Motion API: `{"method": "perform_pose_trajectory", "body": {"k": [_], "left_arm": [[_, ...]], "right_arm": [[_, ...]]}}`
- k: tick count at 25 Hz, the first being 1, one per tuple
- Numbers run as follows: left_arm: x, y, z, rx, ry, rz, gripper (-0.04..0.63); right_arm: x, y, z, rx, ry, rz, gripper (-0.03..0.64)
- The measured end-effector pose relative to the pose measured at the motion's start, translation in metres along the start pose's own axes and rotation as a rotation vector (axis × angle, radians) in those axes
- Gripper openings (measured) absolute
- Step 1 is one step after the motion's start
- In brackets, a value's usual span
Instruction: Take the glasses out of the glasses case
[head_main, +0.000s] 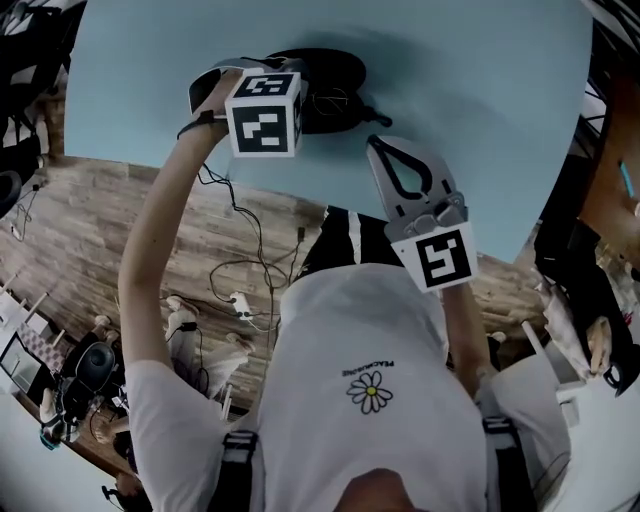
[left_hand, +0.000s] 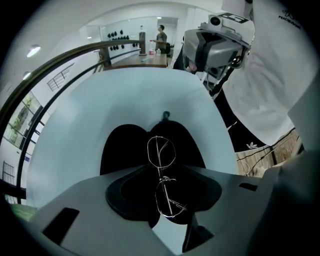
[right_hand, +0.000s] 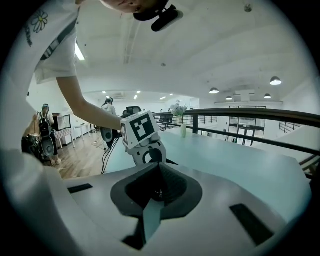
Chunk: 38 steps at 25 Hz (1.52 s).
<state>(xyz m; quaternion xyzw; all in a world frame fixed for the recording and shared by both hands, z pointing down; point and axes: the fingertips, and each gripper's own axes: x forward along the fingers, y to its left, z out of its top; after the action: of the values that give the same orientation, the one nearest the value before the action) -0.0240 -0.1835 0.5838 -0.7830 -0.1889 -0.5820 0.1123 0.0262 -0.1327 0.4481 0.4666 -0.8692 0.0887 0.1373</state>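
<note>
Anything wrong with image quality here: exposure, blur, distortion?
Head view: dim, with the table edge bowed by the lens. Left gripper view: sharp, glasses crisp against the black case. Right gripper view: bright ceiling lights, railing curved; no motion blur.

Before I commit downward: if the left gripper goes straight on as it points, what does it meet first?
The left gripper, jaws open, would most likely meet the glasses first, lying in the open glasses case beneath; how far off is unclear.
</note>
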Motion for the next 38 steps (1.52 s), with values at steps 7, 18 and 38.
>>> {"method": "perform_pose_trajectory", "body": {"k": [7, 18, 38], "left_arm": [[0.005, 0.002, -0.002, -0.028, 0.006, -0.031, 0.16], [0.01, 0.014, -0.003, -0.124, 0.052, -0.089, 0.139], [-0.021, 0.017, 0.013, -0.112, 0.042, -0.03, 0.063]], "right_arm": [[0.004, -0.003, -0.004, 0.008, -0.002, 0.005, 0.009], [0.005, -0.002, -0.019, -0.041, 0.057, 0.045, 0.009], [-0.009, 0.002, -0.01, -0.112, 0.067, 0.06, 0.009]]}}
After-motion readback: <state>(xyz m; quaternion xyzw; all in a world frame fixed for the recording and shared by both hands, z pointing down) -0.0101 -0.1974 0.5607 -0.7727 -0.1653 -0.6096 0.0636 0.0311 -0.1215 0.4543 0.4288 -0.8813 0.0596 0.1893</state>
